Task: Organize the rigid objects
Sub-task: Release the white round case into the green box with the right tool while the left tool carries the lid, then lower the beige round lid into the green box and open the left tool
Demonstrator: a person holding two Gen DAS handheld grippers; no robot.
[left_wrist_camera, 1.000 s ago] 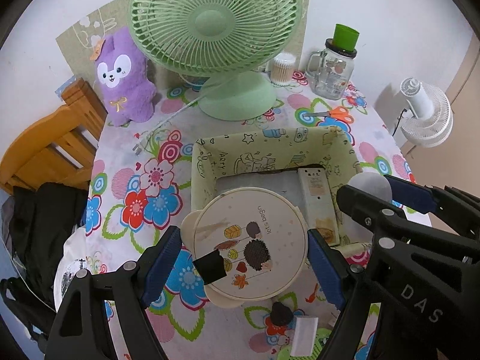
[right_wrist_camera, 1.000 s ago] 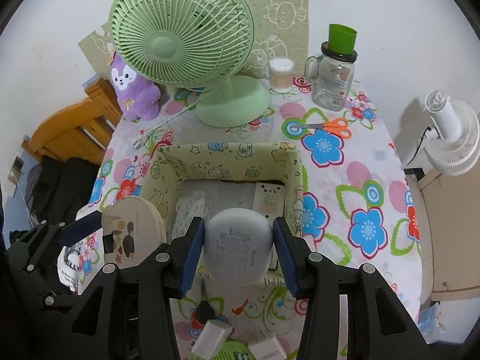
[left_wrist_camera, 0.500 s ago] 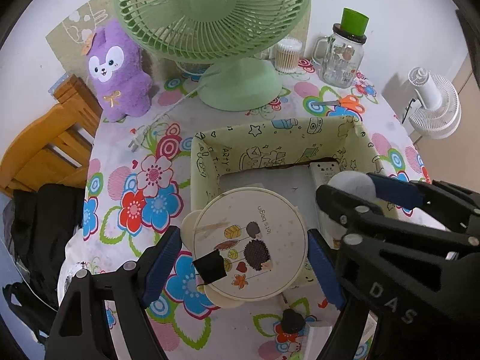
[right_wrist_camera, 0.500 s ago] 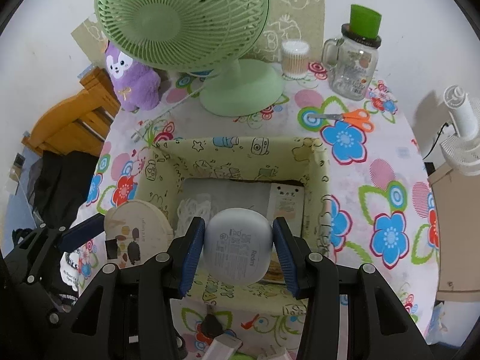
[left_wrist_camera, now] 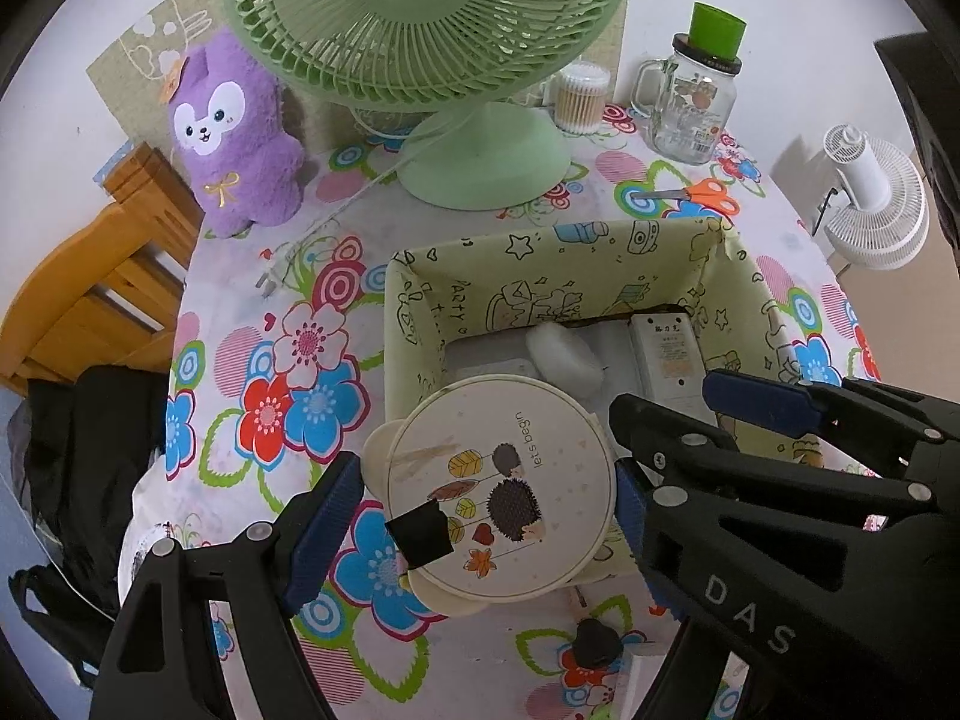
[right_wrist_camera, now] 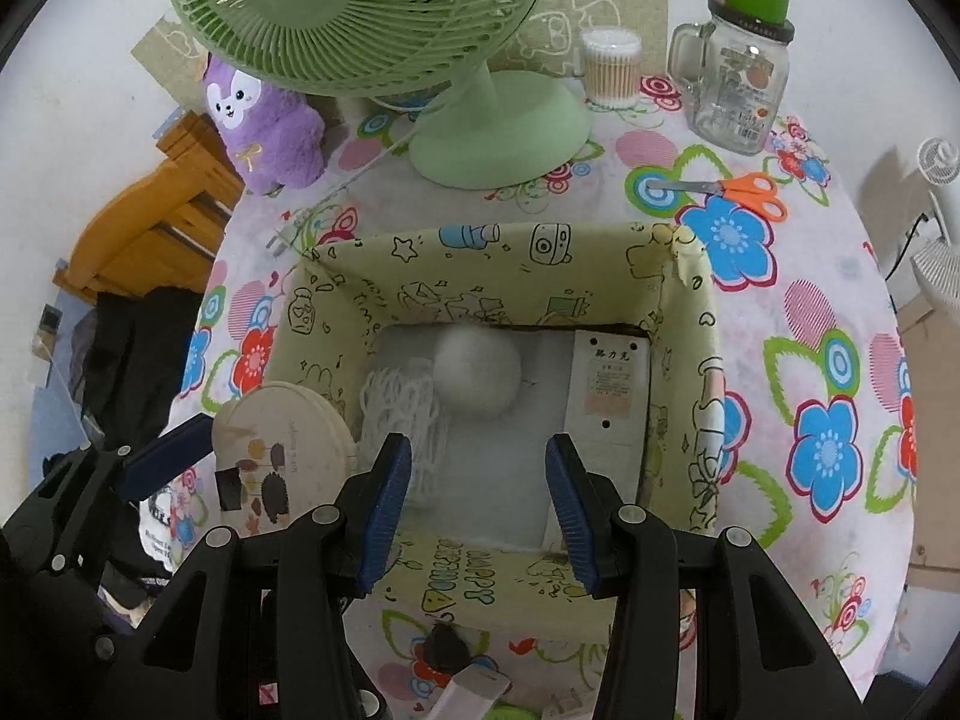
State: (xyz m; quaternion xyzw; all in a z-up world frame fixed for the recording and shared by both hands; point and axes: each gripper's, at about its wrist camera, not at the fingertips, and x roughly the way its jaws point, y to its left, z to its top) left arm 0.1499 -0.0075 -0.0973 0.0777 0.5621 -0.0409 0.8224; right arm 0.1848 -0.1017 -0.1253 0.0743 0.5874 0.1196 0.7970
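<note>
The right gripper (right_wrist_camera: 480, 510) hangs over the near wall of the patterned box (right_wrist_camera: 690, 372), jaws spread with nothing between them; ahead of it, inside the box, the white rounded device (right_wrist_camera: 477, 369) looks blurred beside a white mesh bundle (right_wrist_camera: 399, 408), and a flat white rectangular piece (right_wrist_camera: 609, 387) lies along the wall to its right. Bare floor shows between them. The left gripper (left_wrist_camera: 480, 516) pinches the round hedgehog-printed lid (left_wrist_camera: 498, 486), which overlaps the box's near left corner.
</note>
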